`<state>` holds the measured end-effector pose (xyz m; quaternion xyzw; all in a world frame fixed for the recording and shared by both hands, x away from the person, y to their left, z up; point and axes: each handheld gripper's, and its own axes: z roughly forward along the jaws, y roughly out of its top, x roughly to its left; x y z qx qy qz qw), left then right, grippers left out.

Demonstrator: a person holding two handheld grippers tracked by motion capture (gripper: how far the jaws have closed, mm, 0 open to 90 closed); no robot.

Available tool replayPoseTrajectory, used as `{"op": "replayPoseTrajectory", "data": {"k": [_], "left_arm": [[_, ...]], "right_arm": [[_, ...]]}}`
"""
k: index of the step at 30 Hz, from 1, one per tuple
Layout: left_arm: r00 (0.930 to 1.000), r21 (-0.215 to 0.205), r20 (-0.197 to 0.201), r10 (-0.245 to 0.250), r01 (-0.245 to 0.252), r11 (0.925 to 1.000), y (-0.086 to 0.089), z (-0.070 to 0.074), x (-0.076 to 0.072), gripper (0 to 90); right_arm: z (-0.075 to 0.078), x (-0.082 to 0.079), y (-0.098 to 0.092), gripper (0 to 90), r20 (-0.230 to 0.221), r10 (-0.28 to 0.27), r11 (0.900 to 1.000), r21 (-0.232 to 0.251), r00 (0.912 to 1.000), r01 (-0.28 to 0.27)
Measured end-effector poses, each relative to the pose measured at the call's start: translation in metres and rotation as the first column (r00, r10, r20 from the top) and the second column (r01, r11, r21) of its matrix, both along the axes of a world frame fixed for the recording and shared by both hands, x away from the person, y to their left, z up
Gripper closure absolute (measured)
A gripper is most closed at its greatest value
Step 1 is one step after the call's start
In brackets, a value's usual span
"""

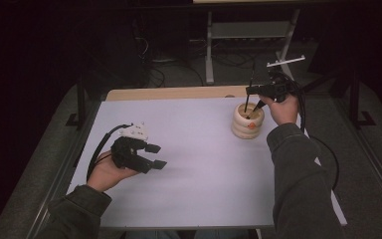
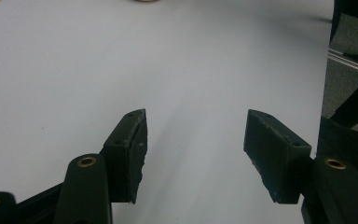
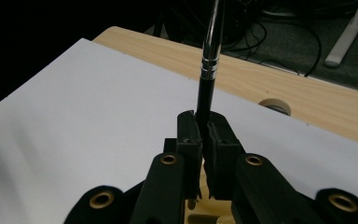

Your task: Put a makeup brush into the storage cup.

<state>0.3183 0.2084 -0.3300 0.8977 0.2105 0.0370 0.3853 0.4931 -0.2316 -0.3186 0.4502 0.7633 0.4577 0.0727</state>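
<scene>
A pale wooden ringed holder (image 1: 247,124) stands at the back right of the white table (image 1: 199,169). My right gripper (image 1: 252,90) hovers just above it, shut on a black pen (image 1: 249,99) whose lower end reaches into the holder's opening. A second dark pen (image 1: 258,105) leans inside the holder. In the right gripper view the jaws of my right gripper (image 3: 206,126) press on the pen (image 3: 209,70), which rises upright with a silver band; the holder (image 3: 204,212) peeks out below. My left gripper (image 1: 158,155) rests low at the left, open and holding nothing (image 2: 196,135).
A bare wooden strip (image 1: 179,93) runs along the table's far edge, with a pale round disc (image 3: 275,105) set in it. Beyond it are a metal stand (image 1: 210,50) and cables on the floor. The right sleeve (image 1: 298,174) crosses the table's right side.
</scene>
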Motion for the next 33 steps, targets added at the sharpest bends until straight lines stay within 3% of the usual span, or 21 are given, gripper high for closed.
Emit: {"op": "replayPoseTrajectory", "data": {"k": [12, 18, 20, 27, 33], "left_arm": [[1.0000, -0.002, -0.003, 0.001, -0.001, 1.0000, 0.000, 0.000, 0.002, 39.4], [1.0000, -0.001, -0.009, -0.001, 0.001, 1.0000, -0.001, 0.000, 0.003, 39.8], [1.0000, 0.003, -0.009, -0.004, 0.004, 1.0000, -0.001, 0.001, 0.003, 39.8], [1.0000, -0.007, -0.006, 0.007, -0.007, 0.9999, 0.001, 0.002, 0.001, 39.7], [1.0000, -0.005, -0.005, 0.003, -0.003, 1.0000, 0.001, 0.001, 0.001, 39.6]], "right_arm": [[-0.006, -0.003, 0.000, 84.2, -0.009, -0.020, 1.000, -0.002, 0.9998, 0.020], [-0.015, -0.004, 0.000, 84.1, -0.035, -0.028, 1.000, 0.000, 0.9990, 0.028], [-0.017, -0.004, 0.002, 84.0, -0.034, -0.020, 1.000, -0.019, 0.9992, 0.020], [-0.021, -0.005, 0.007, 84.0, -0.027, -0.015, 1.000, -0.028, 0.9995, 0.014], [-0.026, -0.007, 0.007, 83.9, -0.047, -0.025, 0.999, -0.026, 0.9986, 0.024]]}}
